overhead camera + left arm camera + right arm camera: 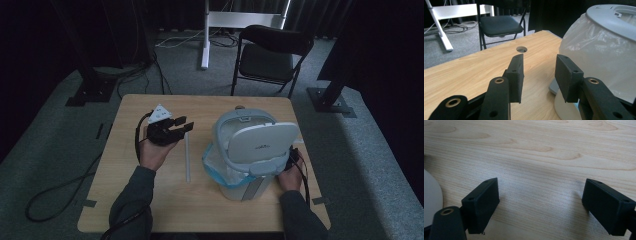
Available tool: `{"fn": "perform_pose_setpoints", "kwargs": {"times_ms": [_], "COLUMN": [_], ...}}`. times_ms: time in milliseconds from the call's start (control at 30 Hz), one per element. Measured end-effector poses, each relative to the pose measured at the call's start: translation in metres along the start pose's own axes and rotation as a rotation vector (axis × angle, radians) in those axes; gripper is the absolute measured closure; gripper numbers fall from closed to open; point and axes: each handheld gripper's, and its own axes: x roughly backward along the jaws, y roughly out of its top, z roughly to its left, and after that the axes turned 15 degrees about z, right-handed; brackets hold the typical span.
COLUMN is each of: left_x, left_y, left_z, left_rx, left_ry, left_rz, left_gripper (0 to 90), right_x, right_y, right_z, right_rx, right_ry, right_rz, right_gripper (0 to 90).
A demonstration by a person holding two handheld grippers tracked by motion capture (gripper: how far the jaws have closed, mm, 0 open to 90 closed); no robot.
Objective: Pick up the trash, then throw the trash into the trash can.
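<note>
A small grey-white bin (235,186) stands on the right half of the wooden table (130,200). Its flat lid (262,141) is tipped up, and a translucent liner with a blue edge (214,165) hangs over the rim. My left gripper (186,123) is held up left of the bin, open and holding nothing. In the left gripper view the left gripper (540,72) points past the bagged bin (604,50). My right gripper (294,154) sits low behind the bin's right side, partly hidden by the lid. The right gripper (541,202) is wide open over bare wood.
A thin white rod (188,157) lies on the table between the left hand and the bin. A round cable hole (521,49) is near the far table edge. A black folding chair (272,55) and a white stand (205,50) are behind the table.
</note>
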Motion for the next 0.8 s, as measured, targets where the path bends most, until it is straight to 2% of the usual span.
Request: {"fn": "perform_pose_setpoints", "kwargs": {"times_ms": [133,367,633,800], "left_x": [-0.003,-0.006,-0.013,-0.021], "left_y": [-0.003,-0.011,-0.026,-0.037], "left_z": [0.002,0.001,0.003,0.001], "left_rx": [0.008,0.013,0.029,0.038], "left_ry": [0.006,0.047,0.066,0.076], "left_rz": [0.009,0.024,0.041,0.069], "left_gripper": [58.4,55.3,52.3,49.9], "right_x": [0.0,0.0,0.0,0.0], "right_y": [0.0,0.0,0.0,0.0], "right_z": [0.0,0.0,0.0,0.0], "right_rx": [0.0,0.0,0.0,0.0], "right_ry": [0.0,0.0,0.0,0.0], "right_rz": [0.0,0.0,0.0,0.0], "right_gripper": [13.3,13.3,13.2,13.3]}}
